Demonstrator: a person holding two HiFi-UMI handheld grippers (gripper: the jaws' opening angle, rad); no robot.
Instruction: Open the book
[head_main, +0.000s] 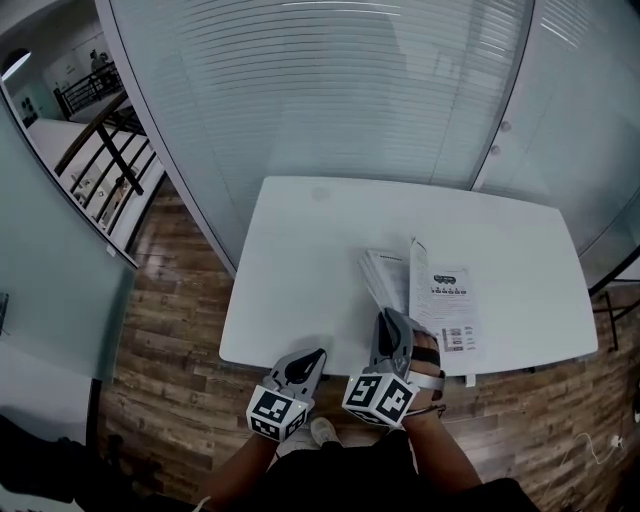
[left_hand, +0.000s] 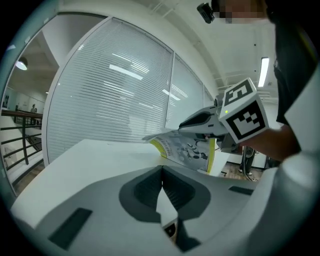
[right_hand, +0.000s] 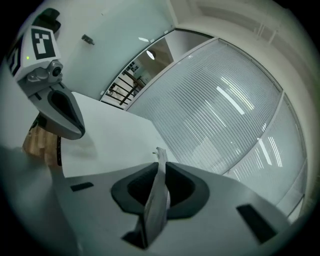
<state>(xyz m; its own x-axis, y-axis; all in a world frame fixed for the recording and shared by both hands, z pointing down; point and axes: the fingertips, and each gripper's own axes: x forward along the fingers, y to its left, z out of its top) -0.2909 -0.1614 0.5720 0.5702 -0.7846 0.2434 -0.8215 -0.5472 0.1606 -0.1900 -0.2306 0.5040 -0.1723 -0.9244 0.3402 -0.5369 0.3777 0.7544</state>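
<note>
A thin book (head_main: 445, 305) lies on the white table (head_main: 300, 260) near its front edge, right of centre. Its cover and a few leaves stand lifted on edge, with a fan of pages (head_main: 383, 272) to their left. My right gripper (head_main: 392, 318) is shut on that lifted sheaf, which runs as a thin pale strip (right_hand: 156, 200) between its jaws in the right gripper view. The left gripper view shows the raised printed cover (left_hand: 187, 147) with yellow edging under the right gripper (left_hand: 200, 119). My left gripper (head_main: 318, 355) hovers at the table's front edge, left of the book, shut and holding nothing.
A glass wall with blinds (head_main: 330, 90) stands behind the table. Wood floor (head_main: 170, 330) surrounds it, and a stair railing (head_main: 110, 150) runs at the far left. The table's left half (head_main: 290, 290) carries nothing.
</note>
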